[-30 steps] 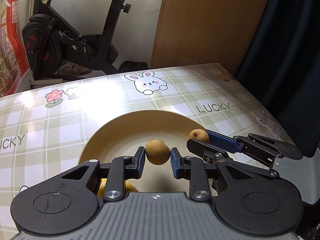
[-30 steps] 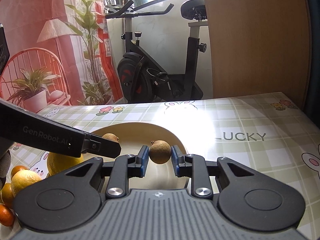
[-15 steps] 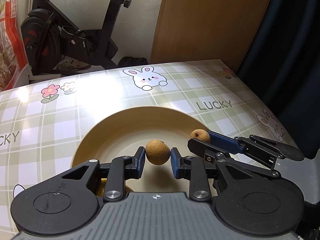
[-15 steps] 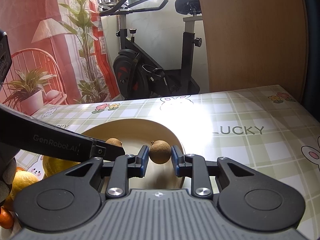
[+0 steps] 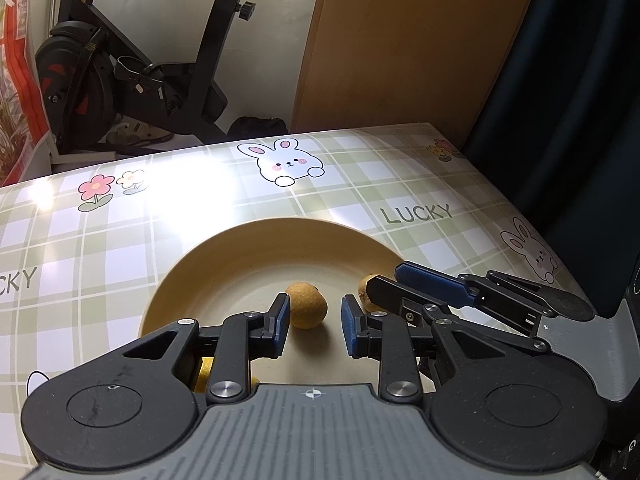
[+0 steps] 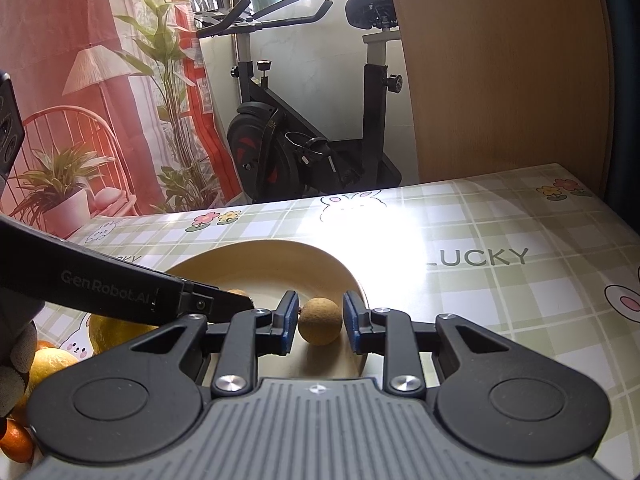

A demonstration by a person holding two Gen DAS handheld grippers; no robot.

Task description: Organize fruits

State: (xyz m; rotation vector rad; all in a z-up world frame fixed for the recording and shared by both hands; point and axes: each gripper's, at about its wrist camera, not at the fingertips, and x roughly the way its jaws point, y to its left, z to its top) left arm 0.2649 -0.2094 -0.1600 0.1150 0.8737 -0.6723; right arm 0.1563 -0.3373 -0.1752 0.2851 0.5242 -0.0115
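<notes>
A tan plate [image 5: 240, 248] lies on the checked tablecloth. One brown longan [image 5: 306, 306] rests on the plate just ahead of my left gripper [image 5: 314, 326]; the blue pads stand slightly apart and a gap shows on the fruit's right side. The second longan [image 6: 320, 322] sits low between the pads of my right gripper [image 6: 321, 302], near the plate's [image 6: 336, 264] right rim, with thin gaps on both sides. In the left wrist view this fruit [image 5: 366, 286] peeks out behind the right gripper [image 5: 384, 282]. The left gripper [image 6: 240, 302] reaches in from the left.
A lemon [image 6: 108, 332], another yellow fruit [image 6: 52, 364] and an orange [image 6: 16, 436] lie left of the plate. A gloved hand [image 6: 16, 352] shows at the left edge. An exercise bike [image 6: 288, 144], a wooden panel [image 5: 400, 48] and a dark curtain [image 5: 580, 80] stand beyond the table.
Both longans have left the pads' grip: the left one now lies on the plate looking smaller and farther, the right one has dropped lower between its pads. Neither hand has moved noticeably.
</notes>
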